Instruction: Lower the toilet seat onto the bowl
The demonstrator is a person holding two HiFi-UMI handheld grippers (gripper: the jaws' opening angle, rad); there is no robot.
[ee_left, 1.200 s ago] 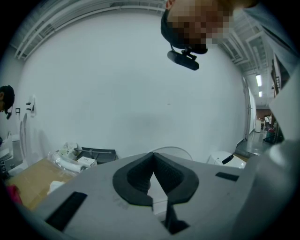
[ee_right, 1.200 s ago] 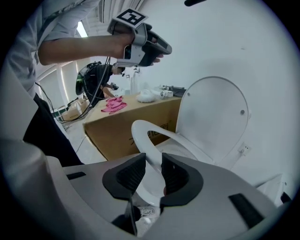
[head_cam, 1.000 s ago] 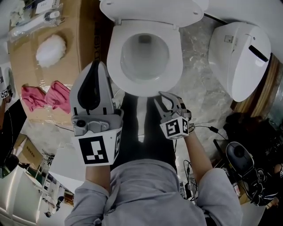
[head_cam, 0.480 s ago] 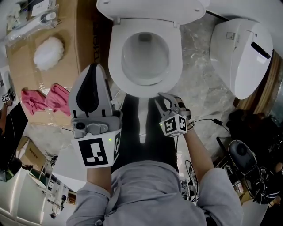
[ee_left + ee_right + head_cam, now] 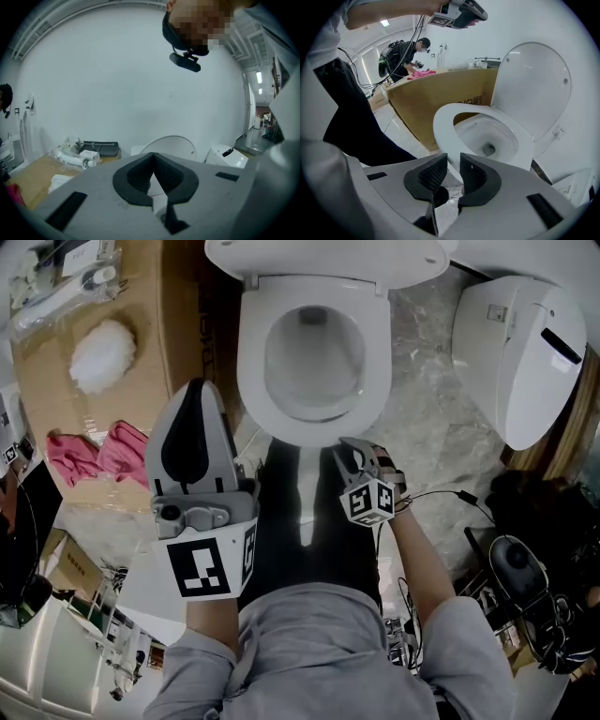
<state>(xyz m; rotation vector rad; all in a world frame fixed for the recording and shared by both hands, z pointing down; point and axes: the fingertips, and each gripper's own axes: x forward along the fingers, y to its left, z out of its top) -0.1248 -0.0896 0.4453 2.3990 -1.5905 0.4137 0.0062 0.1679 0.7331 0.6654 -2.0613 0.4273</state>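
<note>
Right tool (image 5: 352, 448), jaws narrowly apart and just been closing on nothing, hangs below the toilet seat (image 5: 251, 362), seemingly already flat on the bowl (image 5: 314, 395) at upper centre; left tool (image 5: 195, 388) closed. If the upright lid (image 5: 319, 259) follows, lower it slowly.

Left gripper (image 5: 153, 157) fingers together, seemingly empty.

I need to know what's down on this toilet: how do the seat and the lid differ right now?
The seat lies flat on the bowl; the lid stands raised behind it. The seat is a ring with an open middle; the lid is a solid panel. Both are white and rounded.
</note>
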